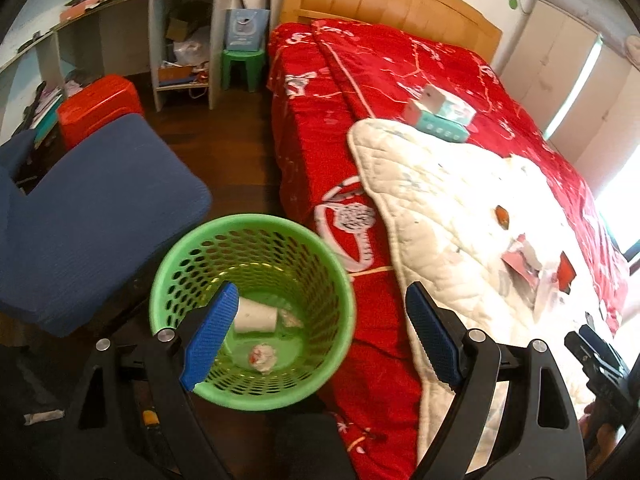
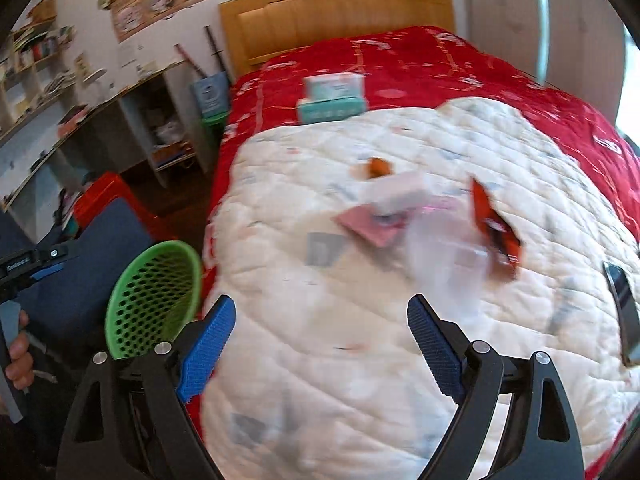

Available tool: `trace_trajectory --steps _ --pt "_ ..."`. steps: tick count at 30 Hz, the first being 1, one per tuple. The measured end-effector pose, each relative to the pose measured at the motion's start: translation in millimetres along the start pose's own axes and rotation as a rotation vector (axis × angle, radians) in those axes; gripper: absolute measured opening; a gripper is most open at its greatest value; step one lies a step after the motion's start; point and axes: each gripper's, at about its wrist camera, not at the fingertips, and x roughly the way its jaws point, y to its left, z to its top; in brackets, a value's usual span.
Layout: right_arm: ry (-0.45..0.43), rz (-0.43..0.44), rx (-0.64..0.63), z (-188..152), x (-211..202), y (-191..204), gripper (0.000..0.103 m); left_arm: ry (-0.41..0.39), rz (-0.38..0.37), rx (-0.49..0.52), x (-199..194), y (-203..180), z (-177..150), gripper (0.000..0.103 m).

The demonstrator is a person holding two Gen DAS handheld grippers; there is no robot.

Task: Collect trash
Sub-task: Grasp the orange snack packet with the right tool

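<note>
A green mesh waste basket stands on the floor beside the bed; it also shows in the right wrist view. Inside it lie a white paper cup and a crumpled paper ball. My left gripper is open and empty above the basket's right rim. On the white quilt lie a pink wrapper, a red-orange wrapper, a clear plastic piece and a small orange scrap. My right gripper is open and empty, hovering over the quilt short of the wrappers.
A teal tissue box sits on the red bedspread. A dark phone lies at the quilt's right edge. A blue chair cushion and a red case stand left of the basket. Shelves line the wall.
</note>
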Motion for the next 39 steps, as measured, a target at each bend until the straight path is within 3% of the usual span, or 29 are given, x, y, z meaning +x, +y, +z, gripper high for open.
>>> trace_trajectory --steps 9,17,24,39 --pt "-0.039 -0.107 0.086 5 -16 -71 0.085 0.032 -0.042 0.062 13 -42 -3 0.084" --pt "-0.024 -0.146 0.134 6 -8 -114 0.085 0.06 -0.071 0.112 25 -75 -4 0.084" --pt "-0.003 -0.102 0.192 16 11 -136 0.085 0.089 -0.099 0.162 38 -106 -8 0.084" --pt "0.069 -0.01 0.194 55 75 -164 0.082 0.131 -0.161 0.225 56 -151 -14 0.084"
